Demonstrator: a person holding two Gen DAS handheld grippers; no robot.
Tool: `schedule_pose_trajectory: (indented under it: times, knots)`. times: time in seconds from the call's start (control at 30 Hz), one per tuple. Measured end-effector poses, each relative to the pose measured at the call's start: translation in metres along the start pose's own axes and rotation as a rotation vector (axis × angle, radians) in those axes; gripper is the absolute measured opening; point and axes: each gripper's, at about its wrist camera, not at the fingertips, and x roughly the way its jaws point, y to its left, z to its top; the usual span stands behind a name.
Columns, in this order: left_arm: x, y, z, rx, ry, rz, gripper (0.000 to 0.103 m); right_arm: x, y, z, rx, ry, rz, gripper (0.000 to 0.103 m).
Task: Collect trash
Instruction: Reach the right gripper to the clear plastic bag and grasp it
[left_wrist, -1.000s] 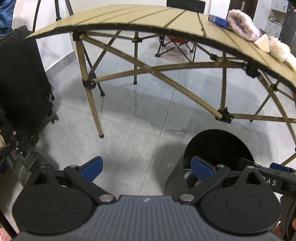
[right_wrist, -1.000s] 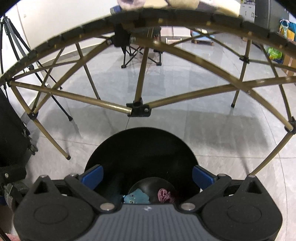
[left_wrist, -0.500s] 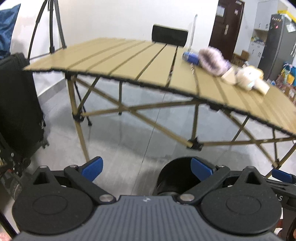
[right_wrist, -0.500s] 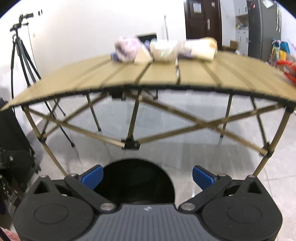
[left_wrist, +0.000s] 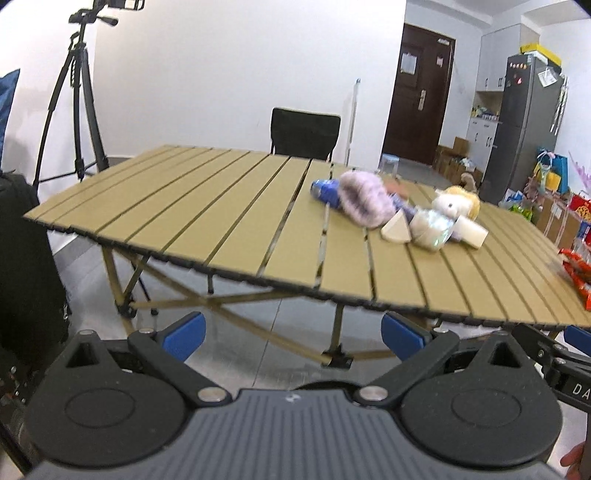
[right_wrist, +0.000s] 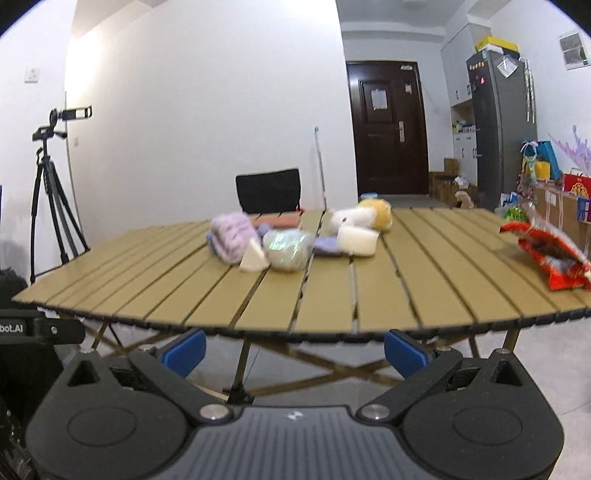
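- The tan slatted folding table (right_wrist: 332, 295) carries the trash. Its near edge stands above and beyond both grippers.
- The red crinkled snack wrapper (right_wrist: 550, 258) lies at the table's right edge. It sits well to the right of and above the right gripper (right_wrist: 293, 345), and it does not touch the fingers.
- The crumpled iridescent plastic wad (right_wrist: 288, 249) lies near the table centre, ahead of the right gripper. It touches a white wedge-shaped foam block (right_wrist: 253, 260) and sits just beside a fuzzy lilac knitted item (right_wrist: 231, 234).
- A cream and yellow plush toy (right_wrist: 365, 218) and a white cylindrical foam block (right_wrist: 356, 240) lie just behind the wad.
- Right gripper: the blue-padded fingers (right_wrist: 184, 350) are spread wide. They hold nothing and touch nothing.
- Left gripper (left_wrist: 291, 334): the blue-padded fingers (left_wrist: 400, 338) are spread wide and empty. The same cluster lies on the table up and to the right of them (left_wrist: 430, 230).
- A black camera tripod (left_wrist: 74, 96) stands behind the table at left.
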Motion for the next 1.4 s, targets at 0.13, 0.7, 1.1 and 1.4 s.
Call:
schedule_pose_trajectory:
  times: [0.13, 0.7, 1.1, 1.4]
  knots:
    - [0.004, -0.012, 0.013, 0.002, -0.025, -0.008, 0.103, 0.002, -0.011, 0.011, 0.005, -0.023, -0.012, 0.103]
    - [0.048, -0.039, 0.061, -0.021, -0.045, -0.021, 0.103, 0.045, -0.033, 0.043, -0.001, -0.049, -0.037, 0.103]
    - [0.088, -0.038, 0.087, -0.048, -0.025, 0.008, 0.103, 0.091, -0.037, 0.065, 0.017, -0.04, -0.036, 0.103]
    - [0.118, -0.03, 0.101, -0.052, -0.002, 0.04, 0.103, 0.137, -0.02, 0.08, 0.029, -0.018, -0.011, 0.103]
